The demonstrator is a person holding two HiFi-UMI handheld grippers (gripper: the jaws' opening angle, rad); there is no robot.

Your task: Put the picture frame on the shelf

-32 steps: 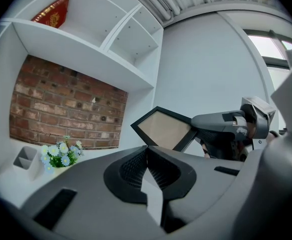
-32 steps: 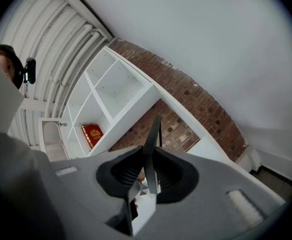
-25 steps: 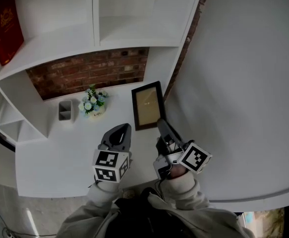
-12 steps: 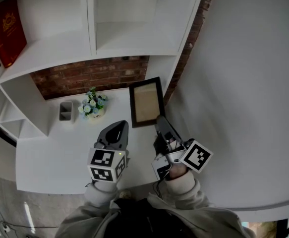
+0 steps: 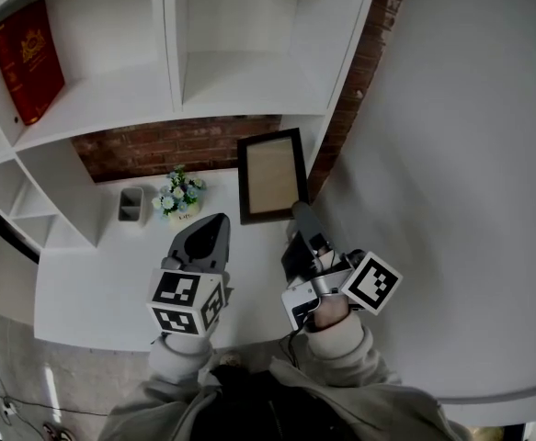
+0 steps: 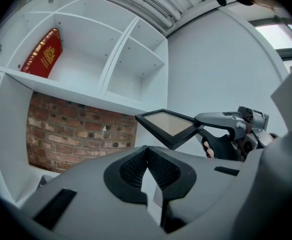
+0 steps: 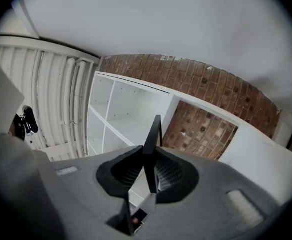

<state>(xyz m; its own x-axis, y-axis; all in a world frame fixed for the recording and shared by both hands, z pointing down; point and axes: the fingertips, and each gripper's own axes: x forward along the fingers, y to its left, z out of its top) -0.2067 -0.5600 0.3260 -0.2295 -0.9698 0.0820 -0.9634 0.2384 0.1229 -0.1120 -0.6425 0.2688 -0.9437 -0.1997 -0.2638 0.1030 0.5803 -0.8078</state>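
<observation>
The picture frame (image 5: pixel 272 175), black with a tan panel, hangs in the air in front of the white shelf (image 5: pixel 240 81), below its middle cubby. My right gripper (image 5: pixel 300 215) is shut on the frame's near right corner. In the right gripper view the frame (image 7: pixel 154 129) stands edge-on between the pads of my right gripper (image 7: pixel 151 166). My left gripper (image 5: pixel 212 226) hovers to the left of the frame, shut with nothing in it. In the left gripper view the frame (image 6: pixel 168 125) tilts flat above my left gripper (image 6: pixel 147 156).
A red book (image 5: pixel 30 60) leans in the left cubby. On the white counter (image 5: pixel 93 283) below stand a small pot of flowers (image 5: pixel 180 196) and a grey cup (image 5: pixel 131 203) against the brick wall (image 5: pixel 157 145). A white wall (image 5: pixel 451 154) closes the right side.
The frame, in my right gripper, has risen a little toward the shelf. My left gripper has drifted slightly left and stays shut.
</observation>
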